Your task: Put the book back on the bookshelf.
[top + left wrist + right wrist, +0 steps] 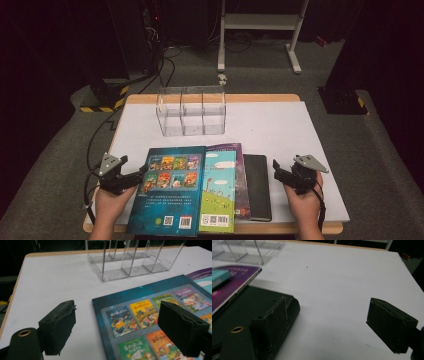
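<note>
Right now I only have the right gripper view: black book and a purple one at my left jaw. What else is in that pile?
Observer: The high view shows four overlapping books. A large dark blue book with cartoon panels lies leftmost, then a turquoise and green book, the purple-covered book and the plain black book.
Operator: Left gripper doing what?
Observer: The left gripper is open, with its jaws either side of the blue book's near left corner, holding nothing.
Operator: Anything in that clear holder?
Observer: The clear acrylic divider rack stands behind the books with three compartments, all empty.
</note>
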Available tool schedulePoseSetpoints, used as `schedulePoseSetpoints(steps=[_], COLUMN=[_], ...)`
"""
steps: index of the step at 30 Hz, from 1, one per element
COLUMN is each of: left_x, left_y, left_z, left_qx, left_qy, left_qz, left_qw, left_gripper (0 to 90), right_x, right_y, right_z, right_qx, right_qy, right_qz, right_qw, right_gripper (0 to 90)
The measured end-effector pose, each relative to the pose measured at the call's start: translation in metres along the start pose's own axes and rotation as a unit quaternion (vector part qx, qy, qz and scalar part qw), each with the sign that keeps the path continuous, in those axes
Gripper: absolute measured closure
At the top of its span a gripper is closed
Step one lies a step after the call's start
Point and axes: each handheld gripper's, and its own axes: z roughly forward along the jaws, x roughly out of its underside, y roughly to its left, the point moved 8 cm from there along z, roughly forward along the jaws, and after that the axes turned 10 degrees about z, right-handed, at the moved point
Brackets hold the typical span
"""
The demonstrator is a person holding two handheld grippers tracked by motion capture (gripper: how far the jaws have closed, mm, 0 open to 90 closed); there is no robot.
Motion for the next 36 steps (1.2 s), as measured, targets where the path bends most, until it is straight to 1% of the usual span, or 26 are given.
schedulePoseSetpoints(steps=[1, 3, 5, 6, 8, 9, 10, 12, 14, 16, 17, 18, 19, 22, 23, 24, 25, 26, 27, 29, 30, 31, 32, 33, 34, 36], left_x=[0.002, 0.006, 0.008, 0.008, 0.011, 0.011, 0.013, 0.014, 0.018, 0.02, 0.022, 0.022, 0.027, 0.035, 0.035, 0.039, 0.041, 0.043, 0.047, 0.05, 0.053, 0.056, 0.058, 0.065, 0.067, 0.069], left_y=[0.002, 0.006, 0.008, 0.008, 0.006, 0.006, 0.003, 0.003, 0.002, 0.002, 0.002, 0.002, 0.005, 0.007, 0.007, 0.006, 0.006, 0.006, 0.006, 0.006, 0.004, 0.002, 0.001, -0.004, -0.006, -0.008], left_z=[0.0, 0.001, 0.002, 0.002, 0.005, 0.005, 0.007, 0.008, 0.009, 0.01, 0.01, 0.01, 0.009, 0.006, 0.006, 0.005, 0.004, 0.003, 0.001, -0.002, -0.004, -0.007, -0.008, -0.012, -0.013, -0.015], left_qx=[-0.002, -0.001, 0.006, 0.006, 0.022, 0.022, 0.042, 0.044, 0.044, 0.053, 0.052, 0.052, 0.044, 0.043, 0.043, 0.041, 0.04, 0.04, 0.033, 0.031, 0.037, 0.043, 0.046, 0.057, 0.059, 0.061], left_qy=[0.005, 0.012, 0.014, 0.014, 0.019, 0.019, 0.022, 0.026, 0.034, 0.04, 0.047, 0.047, 0.051, 0.054, 0.054, 0.057, 0.058, 0.06, 0.068, 0.068, 0.064, 0.063, 0.063, 0.073, 0.075, 0.077], left_qz=[-0.005, -0.007, -0.006, -0.006, -0.005, -0.005, -0.007, -0.006, 0.0, -0.001, -0.001, -0.001, -0.004, -0.011, -0.011, -0.01, -0.01, -0.009, -0.006, -0.011, -0.023, -0.033, -0.037, -0.043, -0.045, -0.047], left_qw=[1.0, 0.9999, 0.9999, 0.9999, 0.9996, 0.9996, 0.9988, 0.9987, 0.9985, 0.9978, 0.9976, 0.9976, 0.9977, 0.9975, 0.9975, 0.9974, 0.9974, 0.9974, 0.9972, 0.9972, 0.997, 0.9966, 0.9962, 0.9948, 0.9945, 0.9941], left_gripper=[15.6, 18.6, 19.6, 19.8, 20.2, 20.5, 20.8, 20.8, 20.8, 20.8, 20.8, 20.8, 20.7, 20.8, 20.7, 20.7, 20.7, 20.7, 21.0, 21.1, 21.2, 21.5, 21.5, 21.4, 21.4, 21.4], right_x=[0.0, 0.0, 0.001, 0.002, 0.003, 0.003, 0.003, 0.003, 0.003, 0.004, 0.005, 0.004, 0.004, 0.003, 0.003, 0.003, 0.005, 0.005, 0.007, 0.007, 0.007, 0.006, 0.006, 0.006, 0.006, 0.005], right_y=[0.001, 0.002, 0.003, 0.003, 0.003, 0.003, 0.002, 0.003, 0.004, 0.005, 0.005, 0.005, 0.005, 0.005, 0.005, 0.007, 0.011, 0.011, 0.017, 0.02, 0.023, 0.03, 0.032, 0.034, 0.038, 0.04], right_z=[0.0, 0.0, 0.002, 0.002, 0.002, 0.002, 0.002, 0.002, 0.003, 0.004, 0.004, 0.003, 0.003, 0.001, 0.001, 0.0, -0.002, -0.002, -0.004, -0.004, -0.006, -0.008, -0.009, -0.009, -0.01, -0.01], right_qx=[-0.003, -0.004, -0.008, -0.009, -0.01, -0.01, -0.004, -0.009, -0.01, -0.012, -0.01, -0.01, -0.012, -0.012, -0.012, -0.016, -0.032, -0.032, -0.041, -0.045, -0.052, -0.065, -0.07, -0.073, -0.076, -0.078], right_qy=[0.001, 0.005, 0.011, 0.012, 0.012, 0.012, 0.011, 0.011, 0.008, 0.012, 0.011, 0.011, 0.008, 0.011, 0.011, 0.015, 0.023, 0.023, 0.024, 0.024, 0.022, 0.021, 0.022, 0.02, 0.016, 0.016], right_qz=[0.004, 0.008, 0.007, 0.005, 0.005, 0.005, 0.004, 0.008, 0.001, 0.001, 0.0, 0.0, 0.002, -0.003, -0.003, -0.01, -0.028, -0.028, -0.041, -0.046, -0.049, -0.057, -0.059, -0.062, -0.066, -0.071], right_qw=[1.0, 0.9999, 0.9999, 0.9999, 0.9999, 0.9999, 0.9999, 0.9999, 0.9999, 0.9999, 0.9999, 0.9999, 0.9999, 0.9999, 0.9999, 0.9997, 0.9988, 0.9988, 0.998, 0.9976, 0.9972, 0.996, 0.9956, 0.9952, 0.9948, 0.9943], right_gripper=[15.2, 14.6, 13.6, 13.5, 13.5, 13.5, 13.7, 13.6, 13.5, 12.7, 12.8, 12.8, 12.8, 12.9, 12.9, 12.9, 10.3, 10.3, 11.1, 11.5, 12.5, 14.1, 14.3, 14.5, 14.6, 14.6])
